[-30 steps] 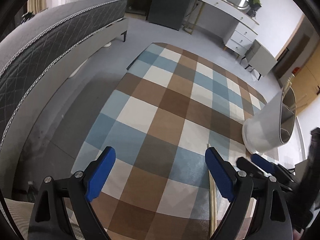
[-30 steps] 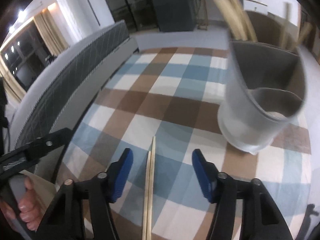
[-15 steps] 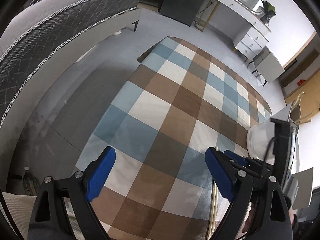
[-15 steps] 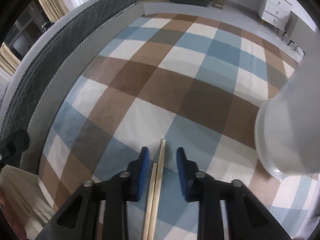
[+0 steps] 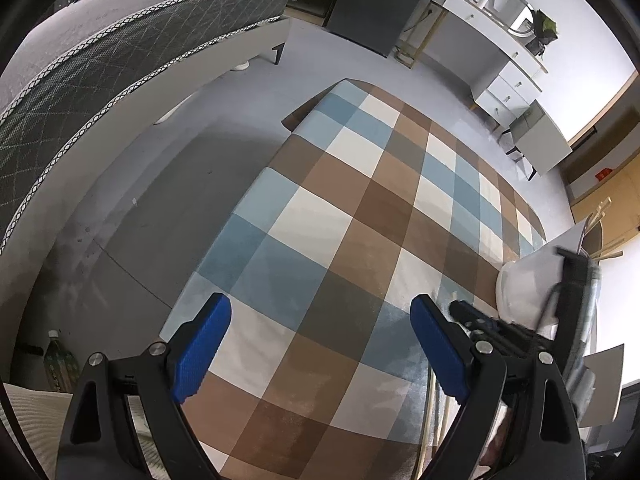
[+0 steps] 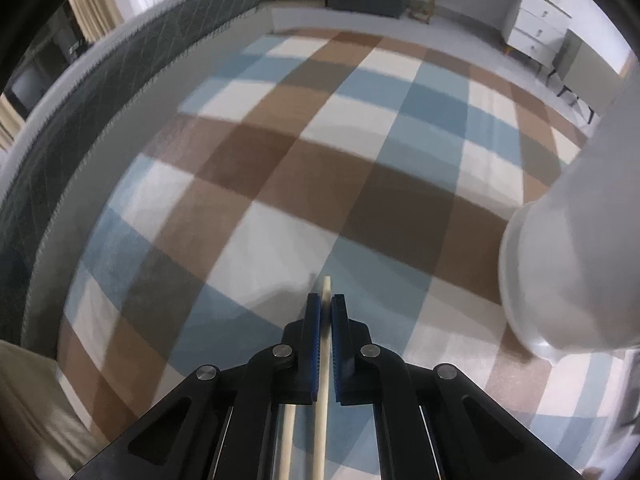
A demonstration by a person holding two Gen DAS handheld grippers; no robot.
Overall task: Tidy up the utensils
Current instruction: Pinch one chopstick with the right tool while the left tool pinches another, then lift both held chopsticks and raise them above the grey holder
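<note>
Checked cloth in blue, brown and cream covers the tabletop (image 6: 280, 168). Right gripper (image 6: 326, 312) has just been closing; its jaws are now clamped on one pale wooden chopstick (image 6: 325, 344), whose tip pokes out just past the blue pads. A second chopstick (image 6: 287, 440) lies just beside it on the cloth, under the gripper's left finger, outside the grip. Both sit at the near edge of the tabletop, right of centre as the left wrist view has it.

White utensil holder (image 6: 580, 240) stands to the right of the gripped chopstick, near but apart, toward the right edge of the tabletop. From the left wrist view several wooden sticks (image 5: 600, 216) rise out of its top.

Left gripper (image 5: 320, 344) spread wide, nothing between the pads, hanging over the near part of the cloth. Right gripper shows just beyond its right finger.
</note>
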